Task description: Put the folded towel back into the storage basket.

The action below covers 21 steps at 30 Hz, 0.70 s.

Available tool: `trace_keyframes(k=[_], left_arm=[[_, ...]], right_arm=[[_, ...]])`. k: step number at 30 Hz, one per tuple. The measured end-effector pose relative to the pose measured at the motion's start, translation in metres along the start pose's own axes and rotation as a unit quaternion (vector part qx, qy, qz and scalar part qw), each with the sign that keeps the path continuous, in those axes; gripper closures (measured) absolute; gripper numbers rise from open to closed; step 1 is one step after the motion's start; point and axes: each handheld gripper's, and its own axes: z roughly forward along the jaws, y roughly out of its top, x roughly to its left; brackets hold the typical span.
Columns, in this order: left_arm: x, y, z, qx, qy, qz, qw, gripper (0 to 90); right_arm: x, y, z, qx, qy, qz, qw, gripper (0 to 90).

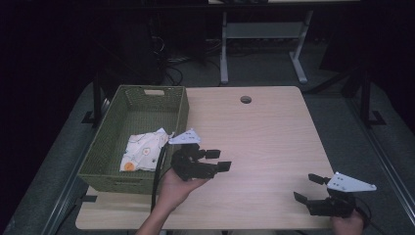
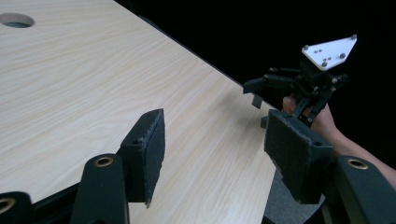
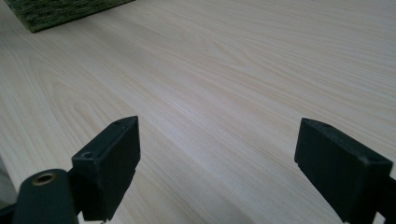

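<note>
Beyond the far edge of the table (image 1: pixel 274 127) the room falls into darkness, and little can be made out past the legs of a second desk; the person is cut off at the bottom of the high view, so just a forearm and two hands come into frame. At the left of the table stands a green woven basket (image 1: pixel 100 159), and in it lies a folded white cloth (image 1: pixel 142 151) with small coloured prints, whose pattern is too small to read; its right edge is partly covered by the grey plate of the left gripper (image 1: pixel 218 160). That gripper is held just right of the basket's near right corner, above the bare wood, so the cloth lies to its left and slightly behind it, near but apart. Its jaws stand wide apart with nothing between them, and its own view looks across the tabletop at the right gripper (image 2: pixel 257 93). The right gripper (image 1: pixel 308 188) rests near the table's near right corner, well apart from the basket, its jaws likewise spread and empty over plain wood.
</note>
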Motion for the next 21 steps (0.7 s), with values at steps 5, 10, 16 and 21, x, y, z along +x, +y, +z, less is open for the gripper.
trace_keyframes(k=[5,10,16,21], left_arm=[[-0.011,-0.007,0.02,0.009,0.005,0.014,0.9998,38.9],[-0.023,-0.019,0.041,0.019,0.007,0.029,0.9994,38.4],[-0.027,-0.035,0.055,0.028,0.004,0.036,0.9989,37.3],[-0.028,-0.048,0.06,0.024,0.0,0.039,0.999,37.3]], right_arm=[[0.001,0.0,0.0,0.001,0.0,0.001,1.0,13.6],[0.001,0.0,0.001,0.004,-0.001,-0.001,1.0,13.6],[0.004,0.001,0.003,0.015,-0.004,-0.017,0.9997,13.6],[0.007,0.003,0.005,0.016,0.003,-0.021,0.9996,13.7]])
